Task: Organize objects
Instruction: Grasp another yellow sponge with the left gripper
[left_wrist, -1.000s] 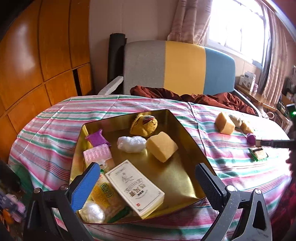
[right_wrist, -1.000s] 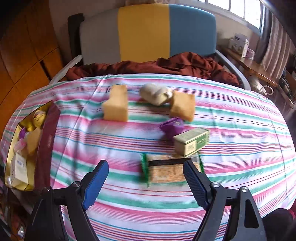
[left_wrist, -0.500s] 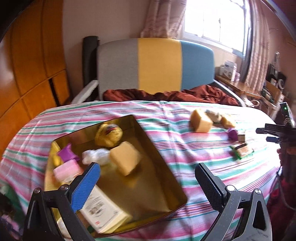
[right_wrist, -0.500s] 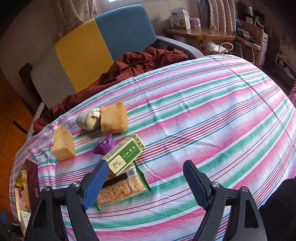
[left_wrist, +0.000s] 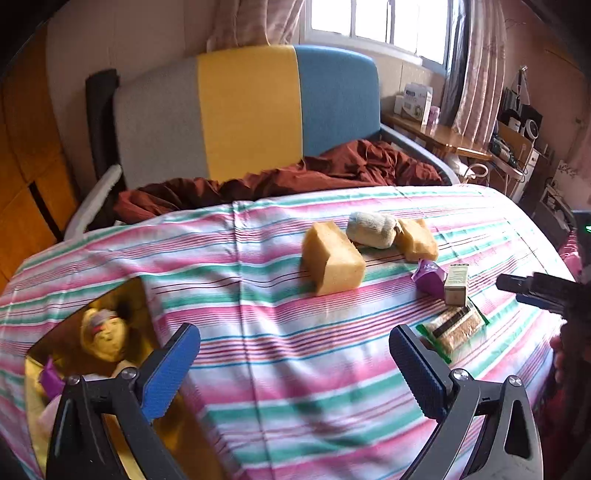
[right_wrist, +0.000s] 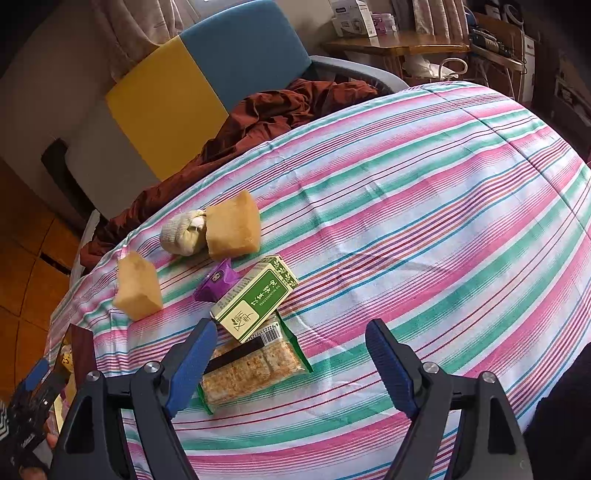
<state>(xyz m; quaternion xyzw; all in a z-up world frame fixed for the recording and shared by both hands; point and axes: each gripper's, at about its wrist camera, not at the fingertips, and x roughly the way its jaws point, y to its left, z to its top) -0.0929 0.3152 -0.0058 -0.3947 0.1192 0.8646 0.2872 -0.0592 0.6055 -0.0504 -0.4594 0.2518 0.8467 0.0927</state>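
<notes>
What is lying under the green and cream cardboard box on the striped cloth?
The green and cream cardboard box overlaps one end of a clear packet of crackers. What the packet's covered end carries cannot be seen.

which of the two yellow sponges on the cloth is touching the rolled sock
The smaller sponge presses against the rolled sock. The other sponge sits alone, apart from it.

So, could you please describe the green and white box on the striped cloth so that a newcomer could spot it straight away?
Start at the striped cloth and find the cluster of small things near the right gripper. The green and white box lies there, overlapping the far end of the cracker packet, beside a purple packet. It alone is a printed carton; the sponges behind it are plain tan blocks.
</notes>
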